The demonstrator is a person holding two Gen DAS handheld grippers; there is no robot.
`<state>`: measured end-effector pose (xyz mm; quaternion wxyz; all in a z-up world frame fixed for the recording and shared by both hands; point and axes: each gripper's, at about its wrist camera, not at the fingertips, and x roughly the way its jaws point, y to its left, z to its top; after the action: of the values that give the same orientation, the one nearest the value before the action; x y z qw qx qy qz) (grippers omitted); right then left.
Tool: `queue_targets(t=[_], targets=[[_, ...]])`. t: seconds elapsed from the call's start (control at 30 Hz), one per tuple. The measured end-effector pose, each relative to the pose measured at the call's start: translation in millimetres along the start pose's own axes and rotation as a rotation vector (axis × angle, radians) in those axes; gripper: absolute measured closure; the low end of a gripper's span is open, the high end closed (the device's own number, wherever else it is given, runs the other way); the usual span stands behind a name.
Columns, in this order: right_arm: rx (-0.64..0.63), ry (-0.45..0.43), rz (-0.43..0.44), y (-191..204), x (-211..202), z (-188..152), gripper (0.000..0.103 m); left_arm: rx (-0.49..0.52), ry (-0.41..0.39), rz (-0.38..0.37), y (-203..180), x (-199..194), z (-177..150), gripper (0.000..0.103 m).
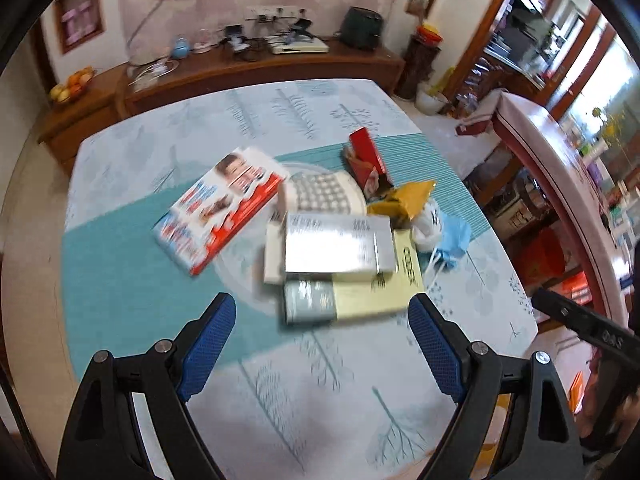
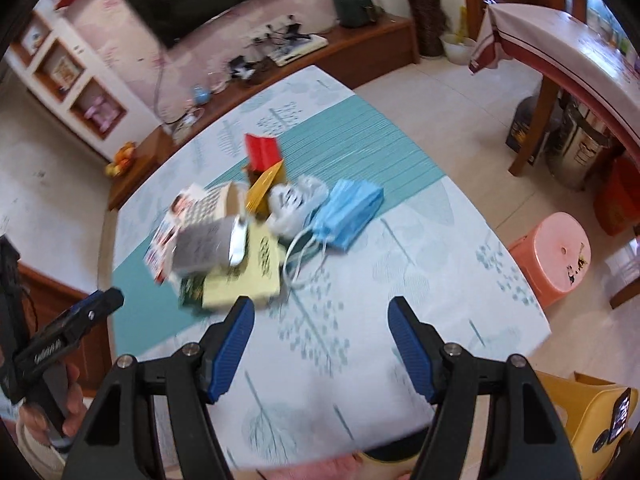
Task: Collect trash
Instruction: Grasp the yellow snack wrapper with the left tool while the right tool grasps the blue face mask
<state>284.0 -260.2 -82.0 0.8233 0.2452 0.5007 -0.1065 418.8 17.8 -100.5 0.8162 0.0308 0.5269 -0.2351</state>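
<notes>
Both grippers, left (image 1: 322,316) and right (image 2: 321,320), hanging open over table (image 1: 120,152), gripping nothing. Trash pile lying mid-table: silver box (image 1: 336,244) sitting on yellow box (image 1: 380,296). Only right view showing pink stool (image 2: 554,258) beside table.

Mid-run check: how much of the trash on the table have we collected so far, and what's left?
Nothing looks collected yet. The left gripper and right gripper are both open and empty, above the table. Left to pick up: the whole pile, including the silver box, yellow booklet, chocolate box, red carton, white plastic bag and blue mask pack. No bin is identifiable.
</notes>
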Motion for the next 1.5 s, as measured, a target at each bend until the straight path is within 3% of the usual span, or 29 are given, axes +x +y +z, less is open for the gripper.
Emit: queue_targets(t=[0.3, 0.43, 0.6, 0.87, 1.07, 1.23, 1.37, 1.5], targets=[[0.178, 0.049, -0.071, -25, 78, 46, 0.039, 0.181, 0.026, -0.105, -53, 47, 67, 0.016], [0.256, 0.082, -0.058, -39, 105, 53, 0.042, 0.233, 0.064, -0.115, -77, 79, 84, 0.016], [0.230, 0.127, -0.063, -37, 129, 53, 0.057, 0.214, 0.170, -0.127, -88, 126, 97, 0.031], [0.182, 0.114, -0.063, -34, 132, 53, 0.081, 0.149, 0.249, -0.114, -83, 167, 108, 0.032], [0.216, 0.126, -0.021, -41, 129, 41, 0.090, 0.131, 0.282, -0.142, -88, 183, 111, 0.033], [0.230, 0.135, -0.004, -41, 125, 29, 0.091, 0.111, 0.310, -0.192, -93, 193, 111, 0.057], [0.245, 0.141, 0.008, -44, 122, 21, 0.091, 0.103, 0.297, -0.220, -95, 191, 112, 0.083], [0.265, 0.142, 0.029, -47, 118, 14, 0.093, 0.093, 0.280, -0.224, -92, 182, 109, 0.094]])
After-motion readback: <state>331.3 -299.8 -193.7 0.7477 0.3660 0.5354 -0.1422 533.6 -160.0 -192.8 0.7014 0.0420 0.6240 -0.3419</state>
